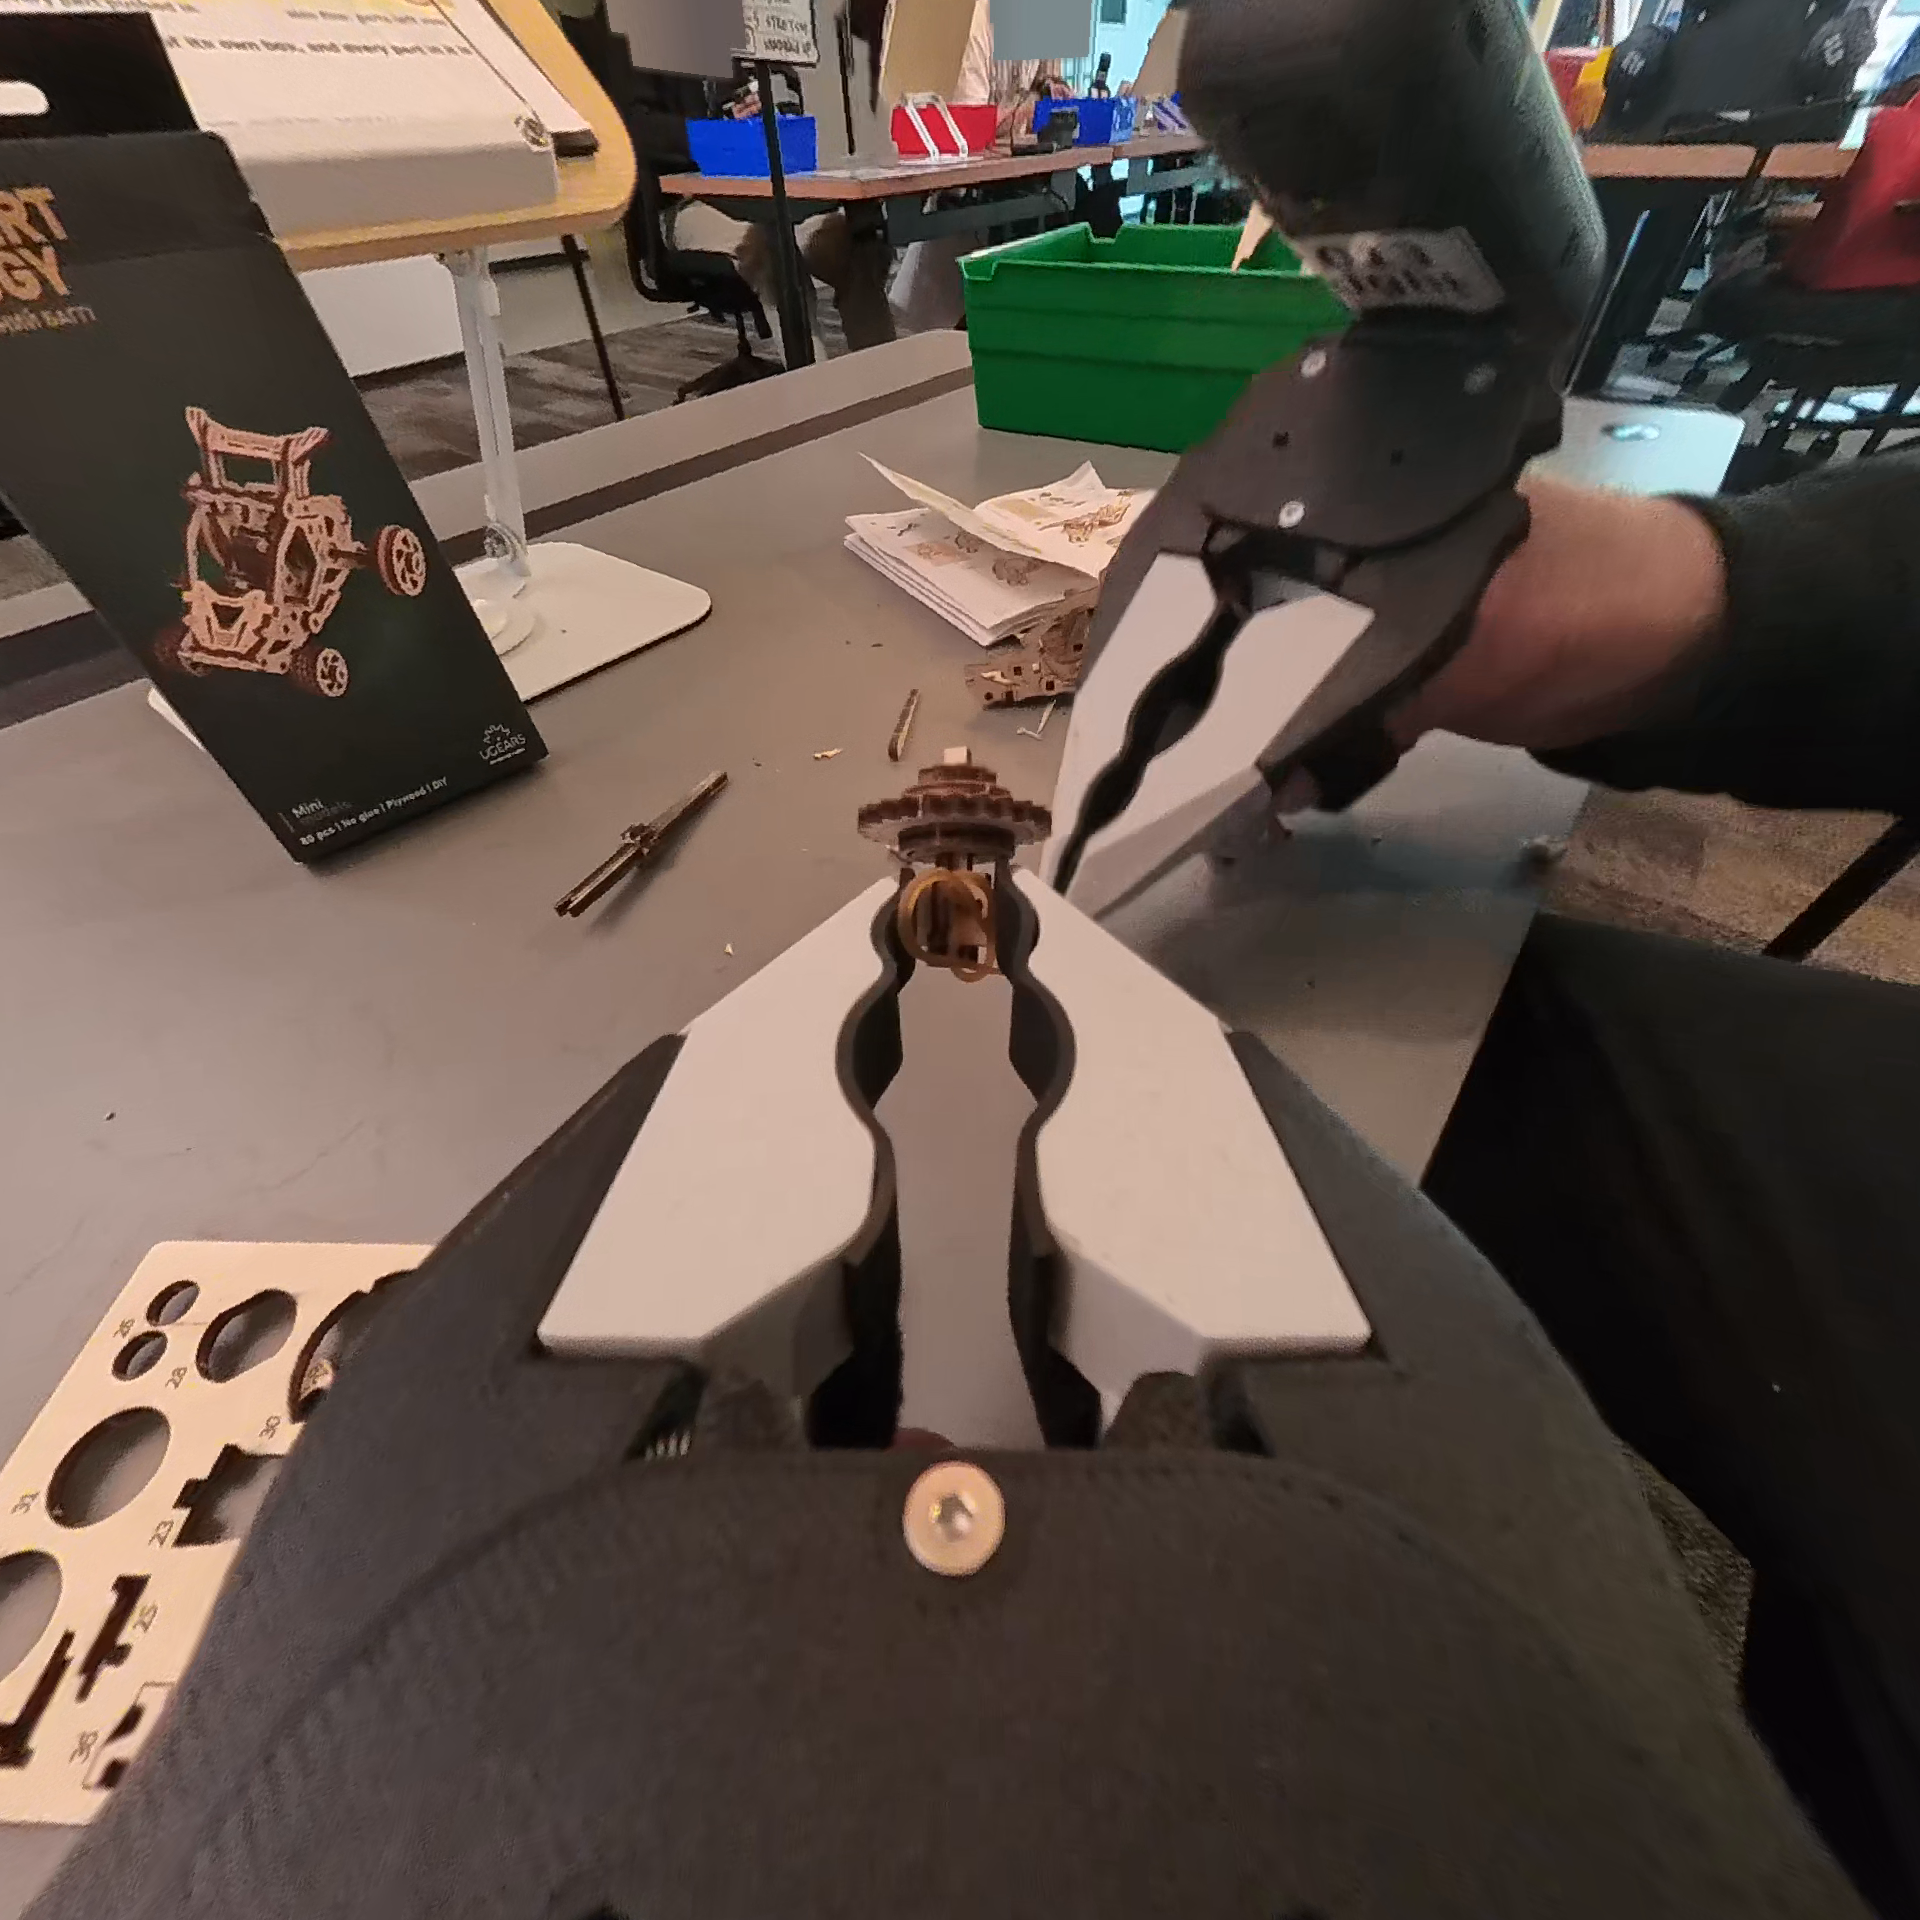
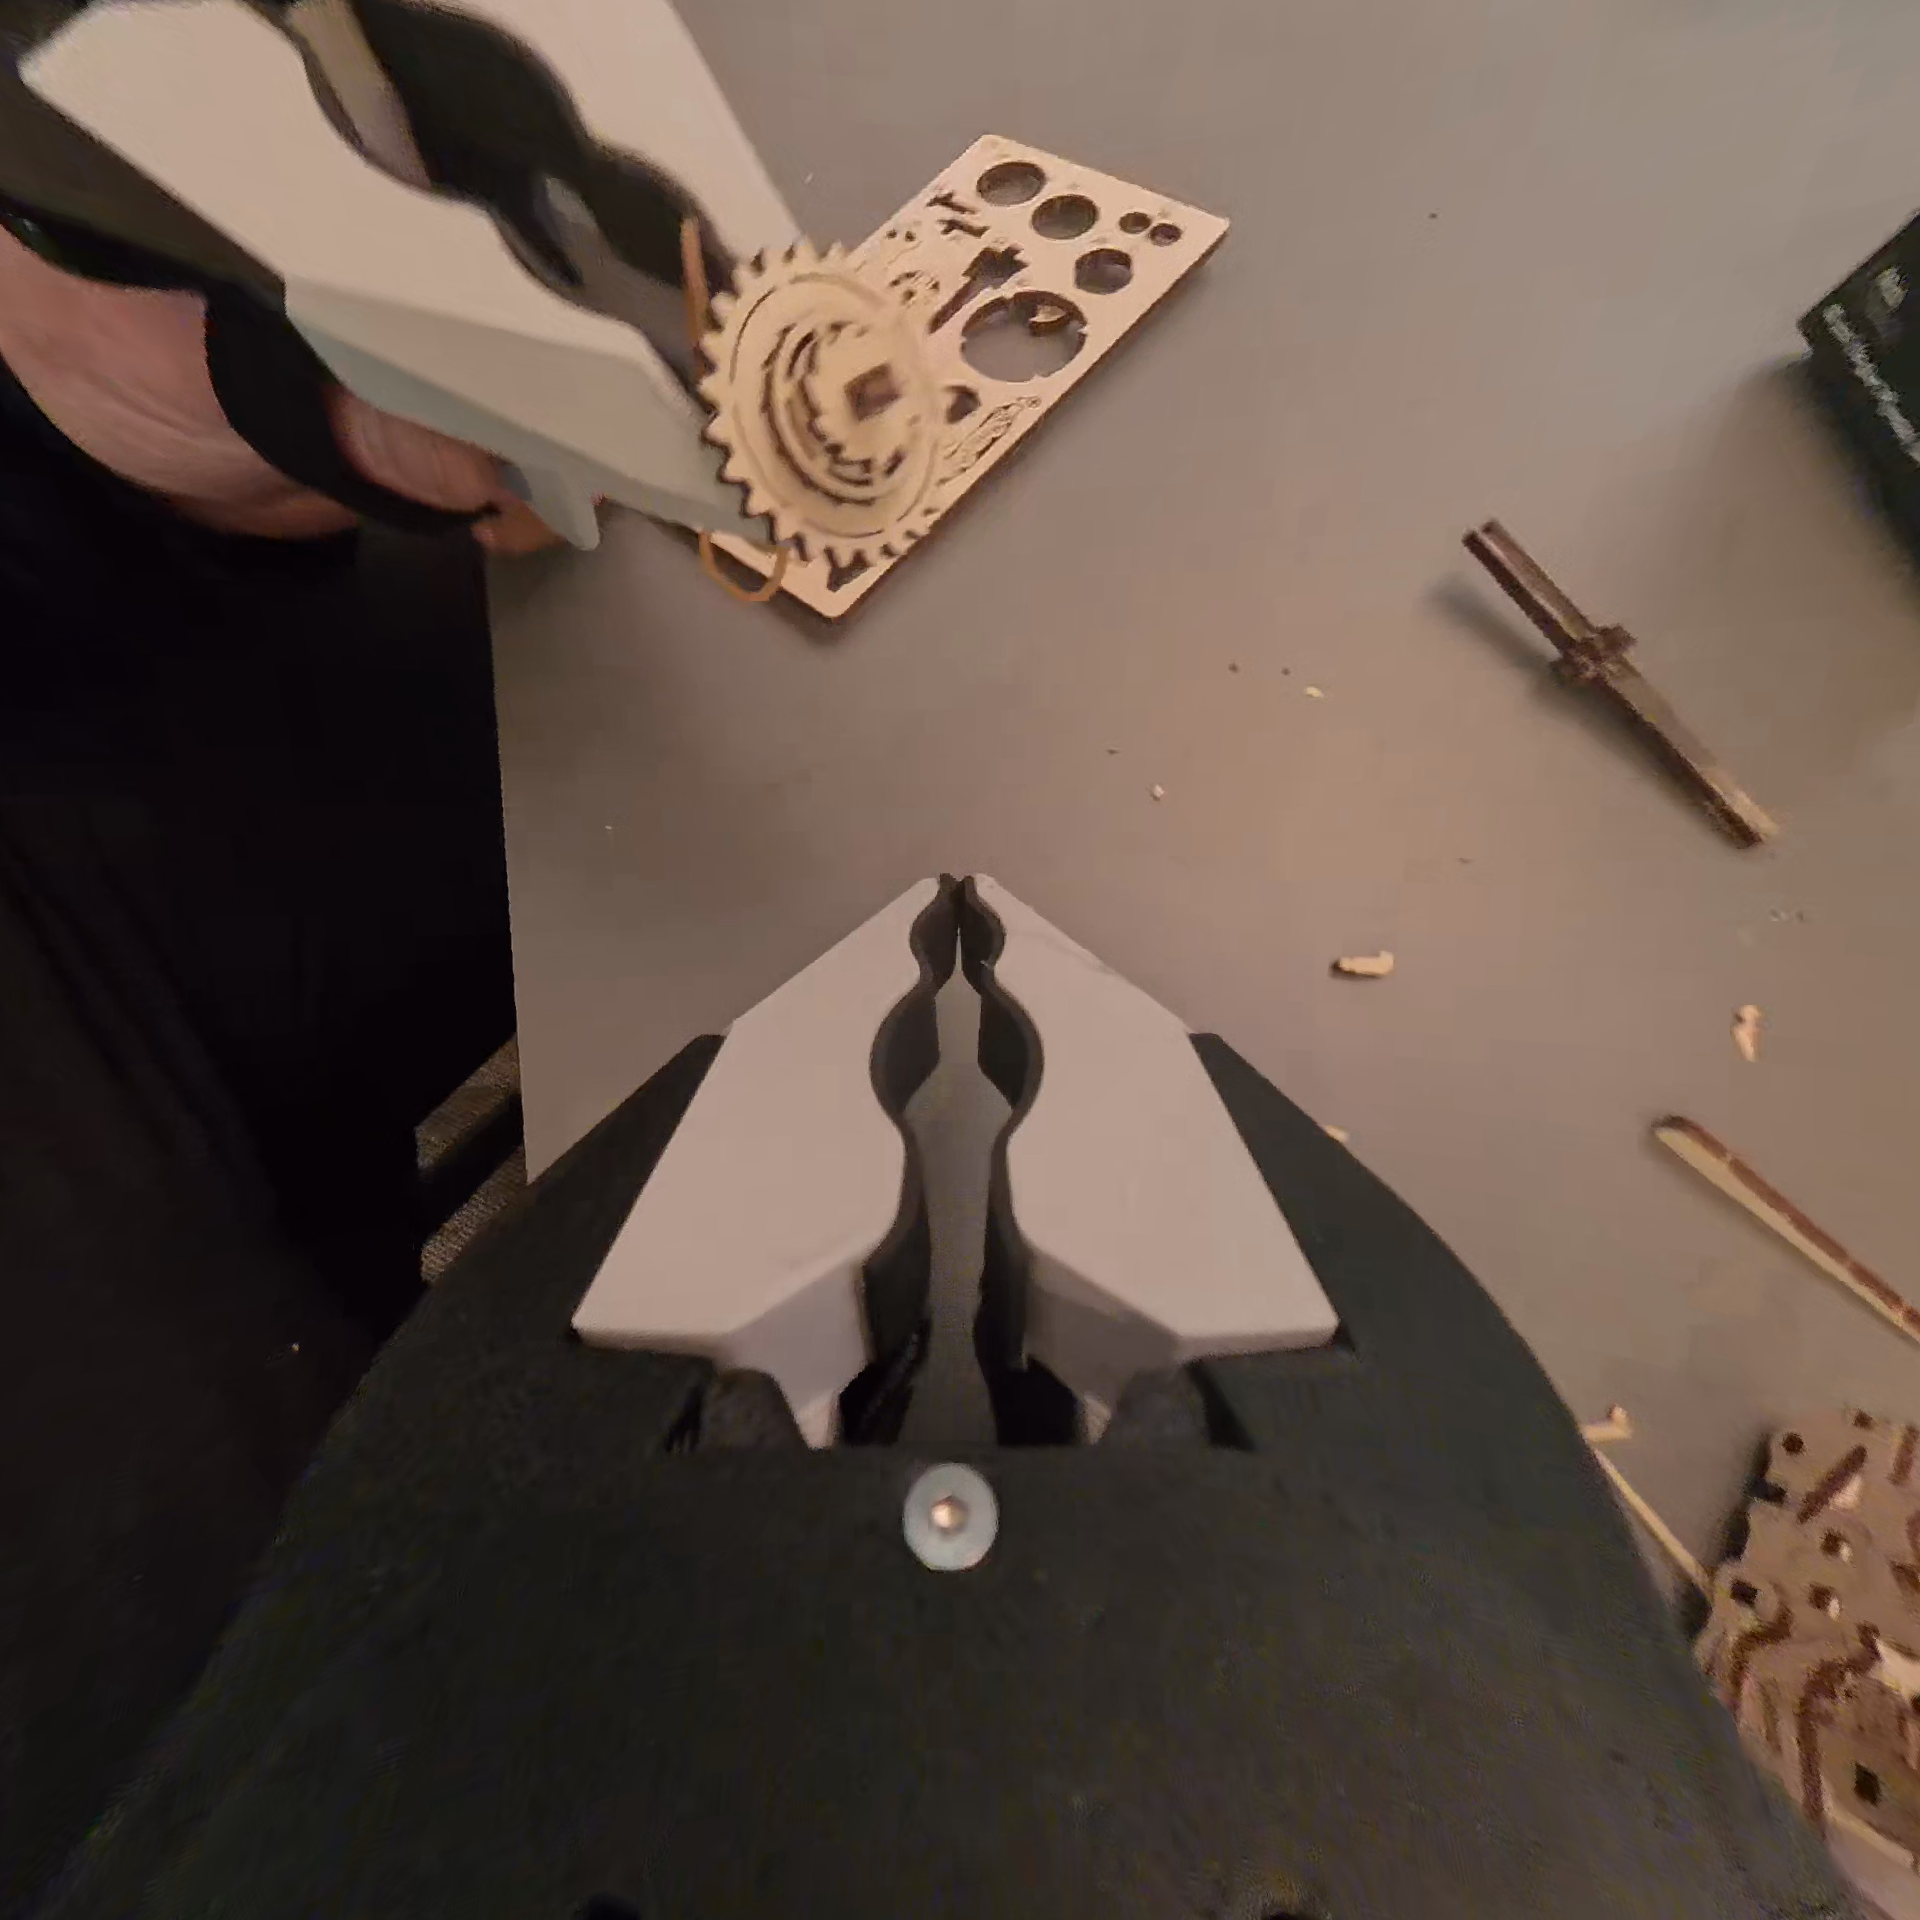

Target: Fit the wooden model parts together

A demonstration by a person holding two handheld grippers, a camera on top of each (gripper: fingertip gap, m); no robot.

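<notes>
My left gripper [image 1: 954,902] is shut on a wooden gear assembly [image 1: 951,821] with a rubber band around its hub, held above the grey table [image 1: 312,1018]. The same gear [image 2: 821,395] shows in the right wrist view at the left gripper's tip [image 2: 717,416]. My right gripper [image 2: 958,894] is shut and empty, its tips touching, just above the table. It also shows in the left wrist view [image 1: 1070,862], right of the gear. A dark wooden axle [image 1: 644,842] lies on the table; it also shows in the right wrist view [image 2: 1621,681].
A punched-out plywood sheet [image 1: 114,1455] lies at the near left, also seen in the right wrist view [image 2: 1039,312]. A black model box [image 1: 229,499], an instruction booklet [image 1: 997,551], a green bin [image 1: 1122,332], a wooden stick [image 2: 1787,1226] and a partly built wooden part [image 2: 1829,1621] lie around. Small wood chips are scattered. The grippers' ends are close to 7 cm from one another.
</notes>
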